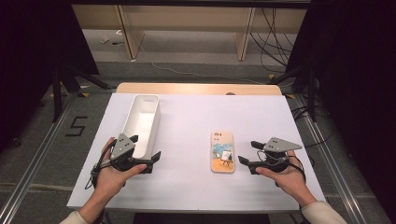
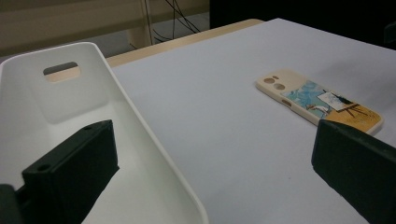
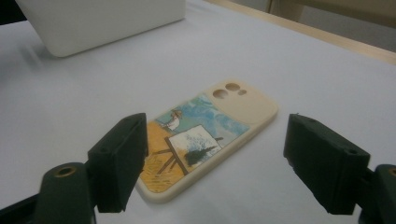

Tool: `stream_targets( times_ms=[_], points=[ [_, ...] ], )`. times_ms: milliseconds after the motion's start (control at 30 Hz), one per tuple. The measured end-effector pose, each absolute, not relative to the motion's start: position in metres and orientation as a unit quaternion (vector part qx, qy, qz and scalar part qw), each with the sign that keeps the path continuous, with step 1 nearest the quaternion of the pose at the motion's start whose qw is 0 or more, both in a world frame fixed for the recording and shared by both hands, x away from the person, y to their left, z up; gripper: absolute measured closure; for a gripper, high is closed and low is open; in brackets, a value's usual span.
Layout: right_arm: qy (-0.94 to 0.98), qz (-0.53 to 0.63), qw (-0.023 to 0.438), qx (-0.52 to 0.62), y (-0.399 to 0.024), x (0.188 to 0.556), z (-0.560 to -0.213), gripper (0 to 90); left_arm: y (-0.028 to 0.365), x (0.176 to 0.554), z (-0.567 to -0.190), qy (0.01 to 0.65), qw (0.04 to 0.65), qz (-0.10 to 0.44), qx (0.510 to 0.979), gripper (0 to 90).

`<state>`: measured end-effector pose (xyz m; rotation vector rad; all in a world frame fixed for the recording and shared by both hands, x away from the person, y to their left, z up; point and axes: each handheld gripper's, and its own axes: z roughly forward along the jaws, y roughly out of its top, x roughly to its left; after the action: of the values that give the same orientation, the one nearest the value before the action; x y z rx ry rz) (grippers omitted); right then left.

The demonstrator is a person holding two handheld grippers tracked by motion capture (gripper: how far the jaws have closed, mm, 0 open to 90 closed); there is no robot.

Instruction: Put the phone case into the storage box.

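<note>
Phone case (image 1: 222,151), printed side up, is seen flat on the white table (image 1: 187,186), right of the white bin (image 1: 140,122). It is straddled by the open right gripper (image 3: 212,161); the left gripper (image 1: 147,154) is spread across the bin's wall. A shallow pinch could skid it away.

One of most things, two of a few

There is one phone case (image 1: 222,151) with a painting picture on it, and it has three little holes near one end. There is one long white bin (image 1: 142,124) with one handle hole in its end wall. There is one table with a white top (image 1: 196,116). Two grippers, the left gripper (image 1: 145,150) and the right gripper (image 1: 248,152), each have two black jaws, and two hands hold them
</note>
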<state>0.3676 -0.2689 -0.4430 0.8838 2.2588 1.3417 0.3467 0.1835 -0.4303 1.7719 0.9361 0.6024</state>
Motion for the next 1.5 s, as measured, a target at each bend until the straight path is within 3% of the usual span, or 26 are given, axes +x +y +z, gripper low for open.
stream_targets(
  times_ms=[133,167,267,400,467,1167,1500],
  points=[
    [0.804,0.473,0.184,0.31,-0.268,0.367,-0.442,32.1,0.182,0.346,-0.43,0.384,0.501,0.253,0.733,0.0],
    [0.808,0.474,0.178,0.302,-0.267,0.367,-0.441,46.4,0.182,0.346,-0.43,0.384,0.503,0.254,0.732,0.0],
    [0.82,0.466,0.17,0.285,-0.264,0.369,-0.439,68.1,0.182,0.346,-0.43,0.384,0.502,0.254,0.732,0.0],
    [0.834,0.445,0.16,0.285,-0.252,0.374,-0.441,85.8,0.181,0.346,-0.43,0.385,0.501,0.254,0.732,0.0],
    [0.839,0.437,0.154,0.286,-0.243,0.377,-0.443,90.0,0.181,0.346,-0.43,0.384,0.5,0.255,0.733,0.0],
    [0.873,0.396,0.11,0.263,-0.169,0.391,-0.458,90.0,0.18,0.346,-0.431,0.384,0.502,0.252,0.733,0.1],
    [0.886,0.367,0.094,0.265,-0.153,0.394,-0.47,90.0,0.179,0.347,-0.432,0.383,0.499,0.252,0.735,0.1]
  ],
)
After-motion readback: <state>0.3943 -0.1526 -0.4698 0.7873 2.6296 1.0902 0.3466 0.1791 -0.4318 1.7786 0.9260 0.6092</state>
